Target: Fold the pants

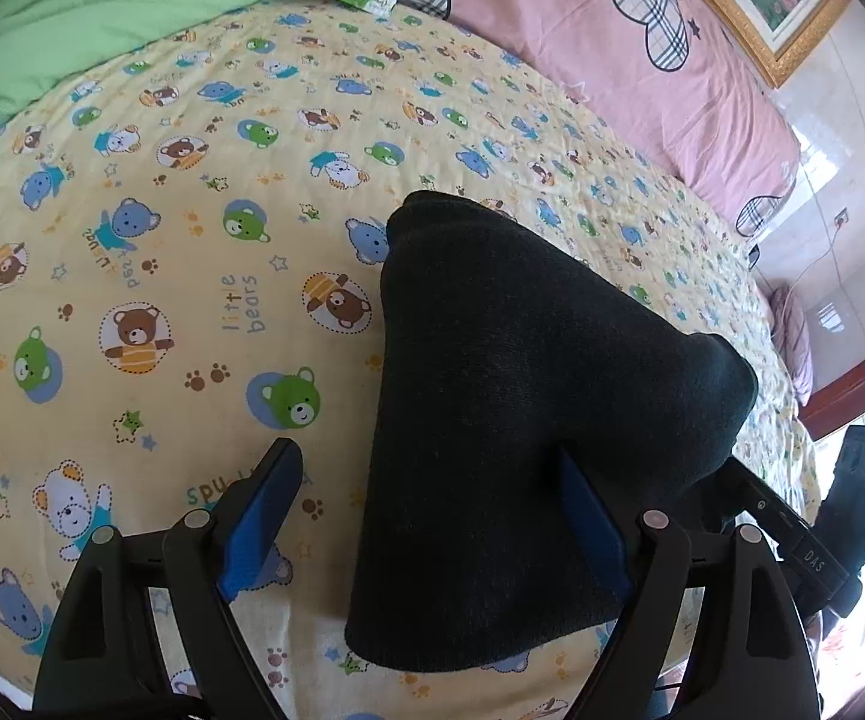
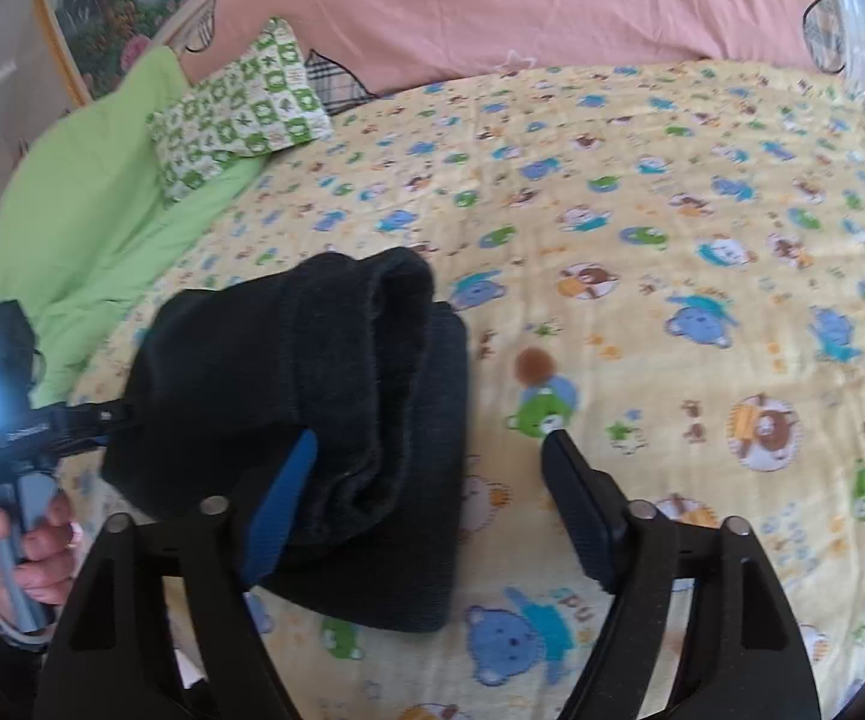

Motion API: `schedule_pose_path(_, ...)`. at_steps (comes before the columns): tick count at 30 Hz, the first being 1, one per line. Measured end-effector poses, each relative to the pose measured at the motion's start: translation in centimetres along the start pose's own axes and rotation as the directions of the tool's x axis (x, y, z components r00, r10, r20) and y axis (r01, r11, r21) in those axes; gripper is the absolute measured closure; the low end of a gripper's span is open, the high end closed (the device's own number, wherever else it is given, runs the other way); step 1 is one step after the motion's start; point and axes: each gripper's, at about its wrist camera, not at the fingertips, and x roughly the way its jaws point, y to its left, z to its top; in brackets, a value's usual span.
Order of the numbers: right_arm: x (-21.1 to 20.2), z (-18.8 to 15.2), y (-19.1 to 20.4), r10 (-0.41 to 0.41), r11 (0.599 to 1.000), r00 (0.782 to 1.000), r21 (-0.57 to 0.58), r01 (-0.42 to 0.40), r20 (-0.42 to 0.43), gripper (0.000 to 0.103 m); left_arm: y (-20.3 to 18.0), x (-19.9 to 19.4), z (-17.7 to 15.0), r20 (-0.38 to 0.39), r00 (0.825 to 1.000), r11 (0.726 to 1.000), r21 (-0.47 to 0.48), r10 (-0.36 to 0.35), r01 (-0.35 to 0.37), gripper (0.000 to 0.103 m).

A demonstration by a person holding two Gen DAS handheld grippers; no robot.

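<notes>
Dark folded pants [image 1: 528,420] lying bunched on a yellow bear-print bedsheet [image 1: 162,240], left gripper [image 1: 432,516] spread wide around the fabric, right gripper [image 2: 432,498] likewise parted, gripping nothing, pink pillow [image 1: 642,72] behind.

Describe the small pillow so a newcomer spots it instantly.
Start at the yellow bear-print bedsheet. At its far left corner, the small pillow lies on the plain green blanket, beside the pink duvet. Only it has a green-and-white checked print.
</notes>
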Motion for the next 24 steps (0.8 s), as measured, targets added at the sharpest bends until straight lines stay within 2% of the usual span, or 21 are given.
schedule_pose_path(6, 0.8, -0.2, -1.0, 0.101, 0.992, 0.995, 0.078, -0.099, -0.018, 0.029, -0.1, 0.7, 0.6, -0.022, 1.000, 1.000, 0.012, -0.014, 0.014, 0.017)
schedule_pose_path(9, 0.9, -0.1, -1.1, 0.132, 0.987, 0.991, 0.090, -0.130, -0.023, 0.035, -0.6, 0.8, 0.7, -0.024, 1.000, 1.000, 0.020, -0.012, 0.012, 0.020)
schedule_pose_path(11, 1.1, -0.1, -1.2, 0.173, 0.979, 0.985, 0.110, -0.169, -0.029, 0.043, -0.9, 0.8, 0.7, -0.026, 0.999, 0.999, 0.025, -0.020, 0.020, 0.029)
schedule_pose_path(14, 1.3, -0.2, -1.4, 0.201, 0.972, 0.979, 0.130, -0.195, -0.031, 0.043, -1.3, 0.8, 0.7, -0.036, 0.999, 0.999, 0.027, -0.038, 0.039, 0.041)
schedule_pose_path(16, 1.4, -0.3, -1.6, 0.217, 0.967, 0.976, 0.145, -0.210, -0.031, 0.043, -1.7, 0.7, 0.7, -0.035, 0.999, 0.999, 0.032, -0.023, 0.025, 0.042)
schedule_pose_path(22, 1.4, -0.3, -1.5, 0.223, 0.965, 0.974, 0.146, -0.216, -0.034, 0.043, -2.3, 0.1, 0.6, -0.037, 0.999, 0.998, 0.050, -0.023, 0.025, 0.059)
schedule_pose_path(24, 1.4, -0.3, -1.5, 0.228, 0.965, 0.973, 0.142, -0.220, -0.036, 0.044, -2.6, -0.2, 0.5, -0.030, 1.000, 0.998, 0.067, -0.007, 0.009, 0.061)
